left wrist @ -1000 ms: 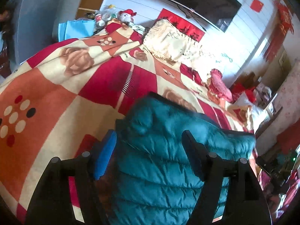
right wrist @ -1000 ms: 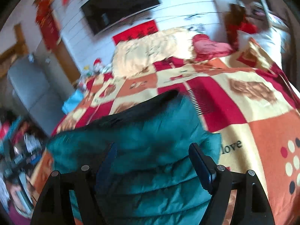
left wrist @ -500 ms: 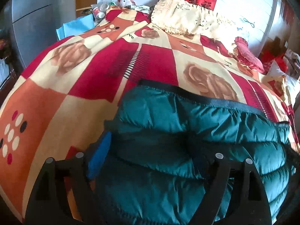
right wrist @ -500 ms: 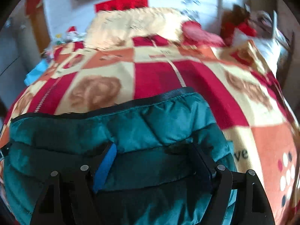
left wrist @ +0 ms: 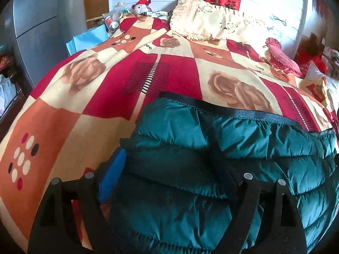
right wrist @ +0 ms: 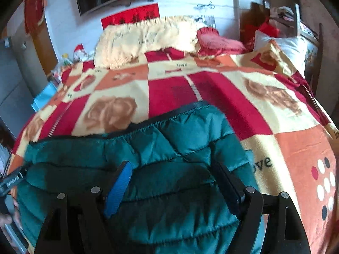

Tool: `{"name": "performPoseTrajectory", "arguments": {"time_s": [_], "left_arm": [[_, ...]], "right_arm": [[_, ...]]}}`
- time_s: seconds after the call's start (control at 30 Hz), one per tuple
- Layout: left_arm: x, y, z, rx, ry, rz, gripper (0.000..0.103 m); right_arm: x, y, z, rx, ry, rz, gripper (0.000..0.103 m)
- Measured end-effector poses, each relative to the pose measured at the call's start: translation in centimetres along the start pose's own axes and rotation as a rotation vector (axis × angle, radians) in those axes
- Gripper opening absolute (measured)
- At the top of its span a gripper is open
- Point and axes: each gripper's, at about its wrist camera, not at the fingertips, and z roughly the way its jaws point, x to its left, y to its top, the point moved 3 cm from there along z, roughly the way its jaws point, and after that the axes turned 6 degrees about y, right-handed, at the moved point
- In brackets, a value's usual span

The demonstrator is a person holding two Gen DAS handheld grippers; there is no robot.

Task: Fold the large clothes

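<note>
A teal quilted puffer jacket [left wrist: 211, 169] lies on a bed, spread over a red, orange and cream patchwork blanket with rose prints. Its shiny padded fabric is stitched in horizontal channels. A black-trimmed edge [left wrist: 228, 110] runs across the side farthest from the cameras. The jacket looks folded over itself into a thick, puffy layer, reaching the bed's near edge.
</note>
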Motion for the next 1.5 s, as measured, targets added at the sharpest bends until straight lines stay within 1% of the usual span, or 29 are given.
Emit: {"name": "performPoseTrajectory", "arguments": {"time_s": [0.13, 0.2, 0.27, 0.4, 0.57, 0.67, 0.77, 0.97, 1.1, 1.23, 1.27, 1.3, 1.33, 1.4, 1.5], "left_arm": [[-0.4, -0.1, 0.3, -0.009, 0.012, 0.011, 0.083], [-0.4, -0.1, 0.4, -0.011, 0.012, 0.013, 0.083], [-0.6, -0.1, 0.6, -0.018, 0.01, 0.016, 0.083], [-1.0, 0.0, 0.9, -0.029, 0.019, 0.024, 0.084], [-1.1, -0.1, 1.1, -0.032, 0.029, 0.03, 0.084], [-1.1, -0.2, 0.9, -0.035, 0.029, 0.029, 0.084], [-0.9, -0.5, 0.0, -0.042, 0.024, 0.036, 0.084], [-0.3, -1.6, -3.2, -0.07, -0.014, 0.052, 0.084], [-0.1, -2.9, -5.0, -0.078, -0.041, 0.058, 0.084], [-0.1, -4.4, -5.6, -0.065, -0.053, 0.063, 0.084], [-0.2, -4.7, -5.4, -0.054, -0.053, 0.064, 0.084], [-0.2, -5.1, -5.2, -0.038, -0.054, 0.064, 0.084], [-0.3, -5.5, -4.8, -0.018, -0.06, 0.06, 0.084], [-0.1, -6.0, -4.7, -0.015, -0.067, 0.05, 0.084], [0.2, -6.2, -5.2, -0.008, -0.073, 0.046, 0.084]], "right_arm": [[-0.1, 0.5, -0.1, 0.003, -0.03, -0.023, 0.081], [-0.6, 0.4, 0.6, 0.008, -0.062, -0.018, 0.081], [-1.6, -0.1, 1.8, 0.04, -0.096, 0.006, 0.081], [-3.0, -1.1, 3.6, 0.063, -0.088, 0.052, 0.085], [-2.7, -1.2, 4.3, 0.08, -0.117, 0.037, 0.086], [-2.7, -1.1, 3.5, 0.071, -0.102, 0.044, 0.086], [-2.3, -1.1, 0.9, 0.029, -0.058, 0.049, 0.086], [-0.7, -2.3, -3.7, -0.014, 0.009, 0.02, 0.086], [0.4, -3.4, -5.3, -0.023, 0.029, -0.001, 0.086], [0.9, -4.8, -4.6, 0.007, -0.013, -0.014, 0.086], [0.7, -5.2, -3.5, 0.046, -0.032, -0.001, 0.087], [0.4, -5.6, -2.4, 0.085, -0.043, 0.011, 0.09], [0.2, -6.0, -1.9, 0.098, -0.05, 0.018, 0.094], [0.1, -6.0, -1.6, 0.085, -0.068, 0.013, 0.096], [0.2, -5.9, -2.2, 0.086, -0.064, 0.006, 0.095]]}}
